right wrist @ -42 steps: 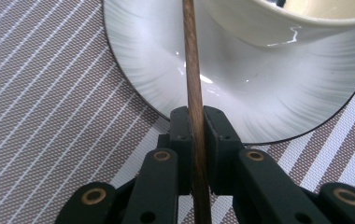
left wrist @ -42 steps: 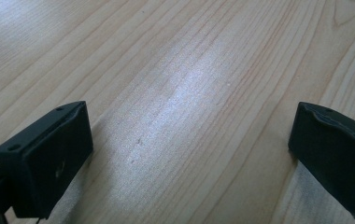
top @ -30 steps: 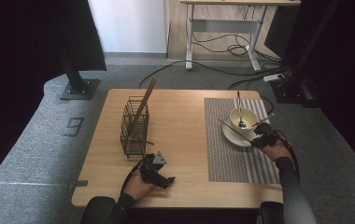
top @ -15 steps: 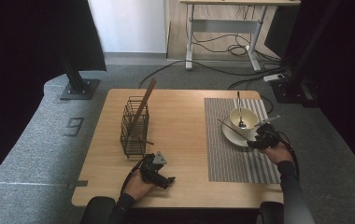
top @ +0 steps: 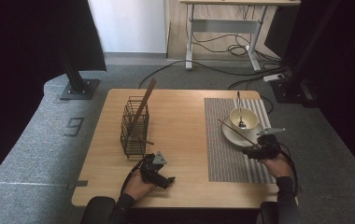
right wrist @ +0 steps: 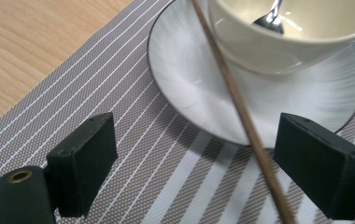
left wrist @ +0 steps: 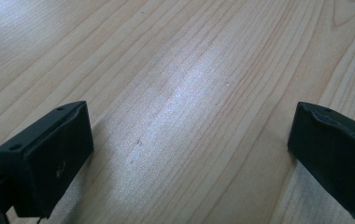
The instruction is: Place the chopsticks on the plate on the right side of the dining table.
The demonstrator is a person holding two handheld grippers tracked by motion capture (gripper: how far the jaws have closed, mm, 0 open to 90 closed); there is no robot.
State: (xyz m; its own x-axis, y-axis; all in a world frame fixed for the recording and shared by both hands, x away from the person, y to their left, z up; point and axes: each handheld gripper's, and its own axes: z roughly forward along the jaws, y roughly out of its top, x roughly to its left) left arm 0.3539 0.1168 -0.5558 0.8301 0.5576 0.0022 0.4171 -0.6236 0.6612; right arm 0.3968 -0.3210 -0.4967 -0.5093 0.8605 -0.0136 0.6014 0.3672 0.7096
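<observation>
Lying across the saucer (right wrist: 203,93), the chopstick (right wrist: 241,112) passes untouched between the right tongs (right wrist: 194,163), whose jaws have just been opening; left tongs (left wrist: 189,158) gape above bare counter (left wrist: 166,70).

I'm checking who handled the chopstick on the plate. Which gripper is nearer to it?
Right. The right gripper sits at the chopstick's near end, its open jaws either side of it. The left gripper rests across the table, near the wire basket.
</observation>
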